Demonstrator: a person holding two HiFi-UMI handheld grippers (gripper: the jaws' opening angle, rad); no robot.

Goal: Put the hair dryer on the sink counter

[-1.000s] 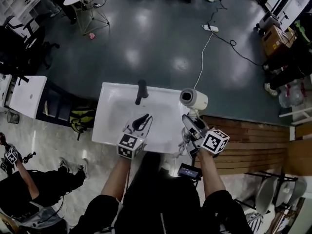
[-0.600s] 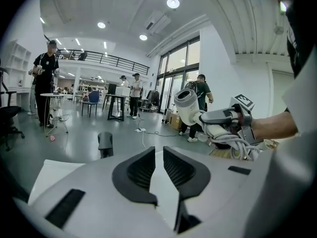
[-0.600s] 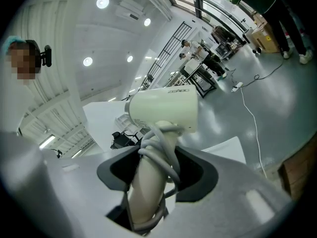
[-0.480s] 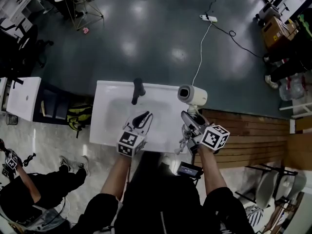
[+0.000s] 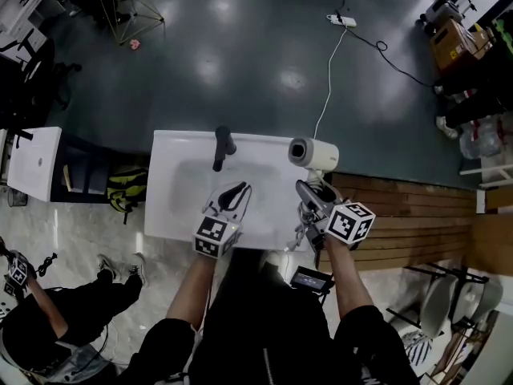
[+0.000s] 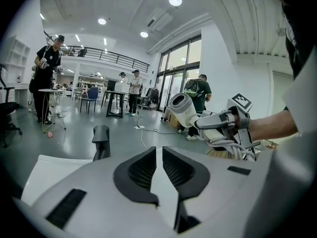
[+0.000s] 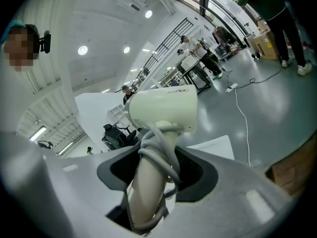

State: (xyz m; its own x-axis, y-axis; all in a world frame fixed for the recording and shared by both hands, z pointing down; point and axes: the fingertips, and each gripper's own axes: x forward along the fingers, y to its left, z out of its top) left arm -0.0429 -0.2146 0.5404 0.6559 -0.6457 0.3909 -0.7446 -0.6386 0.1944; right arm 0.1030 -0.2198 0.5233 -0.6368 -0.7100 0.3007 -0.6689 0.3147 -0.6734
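My right gripper (image 5: 309,194) is shut on the handle of a cream hair dryer (image 5: 313,152), with its grey cord wound round the handle (image 7: 157,157). The dryer hangs upright over the far right corner of the white sink counter (image 5: 172,207), barrel pointing left. The left gripper view shows the hair dryer (image 6: 182,109) to the right. My left gripper (image 5: 233,196) hovers over the basin, jaws together with nothing between them (image 6: 157,155). A black faucet (image 5: 222,147) stands at the counter's far edge, ahead of the left gripper.
A wooden platform (image 5: 417,223) adjoins the counter on the right. A green backpack (image 5: 128,192) and a white cabinet (image 5: 32,163) stand to the left. A power strip with a white cable (image 5: 342,20) lies on the dark floor beyond. A person (image 5: 48,327) crouches at lower left.
Both grippers have sunk a little toward the counter. The hair dryer stays in the right gripper, and the left jaws remain together.
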